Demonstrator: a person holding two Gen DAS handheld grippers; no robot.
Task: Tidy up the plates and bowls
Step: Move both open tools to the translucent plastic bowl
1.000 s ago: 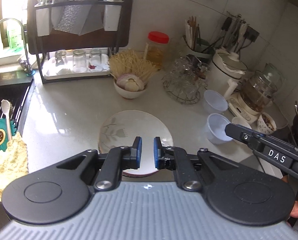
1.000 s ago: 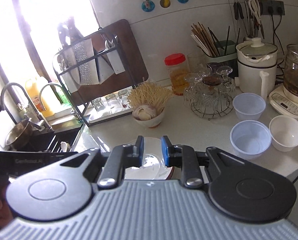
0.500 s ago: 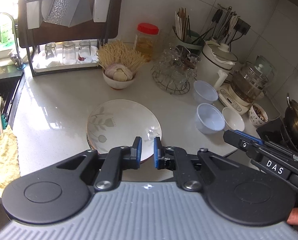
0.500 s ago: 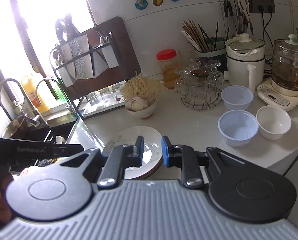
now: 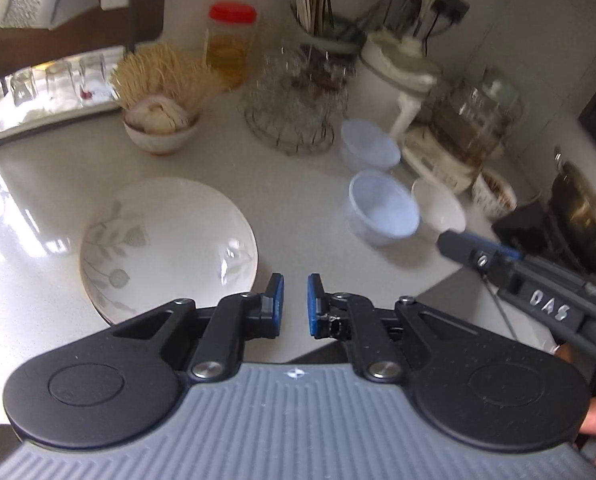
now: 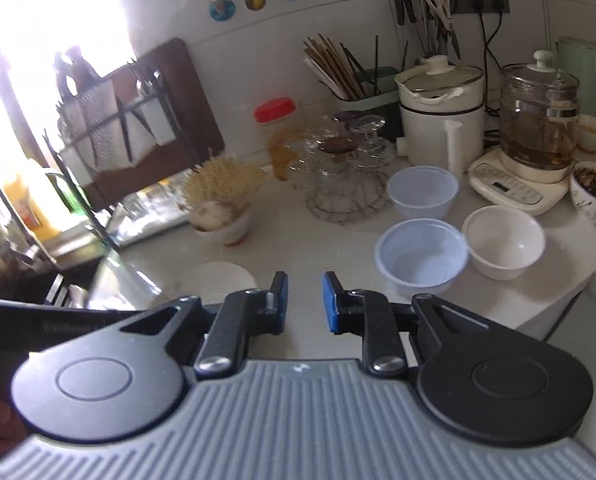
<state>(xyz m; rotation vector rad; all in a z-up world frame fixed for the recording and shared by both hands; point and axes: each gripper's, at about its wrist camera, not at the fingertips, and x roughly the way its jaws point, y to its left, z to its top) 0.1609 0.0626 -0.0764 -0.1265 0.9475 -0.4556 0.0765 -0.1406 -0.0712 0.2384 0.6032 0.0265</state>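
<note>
step: approach, nothing is picked | left gripper [image 5: 295,300] jaws narrow, empty, near plate stack [image 5: 166,240] | right gripper [image 6: 305,300] jaws narrow, empty, before plastic bowl [image 6: 420,256] | next: open jaws, choose bowl rim

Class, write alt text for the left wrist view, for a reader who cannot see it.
The left tool, nearly shut and empty, hovers beside a stack of leaf-patterned plates on a white kitchen counter. To the right stand two clear plastic bowls and a white bowl, with the right tool reaching in.
</note>
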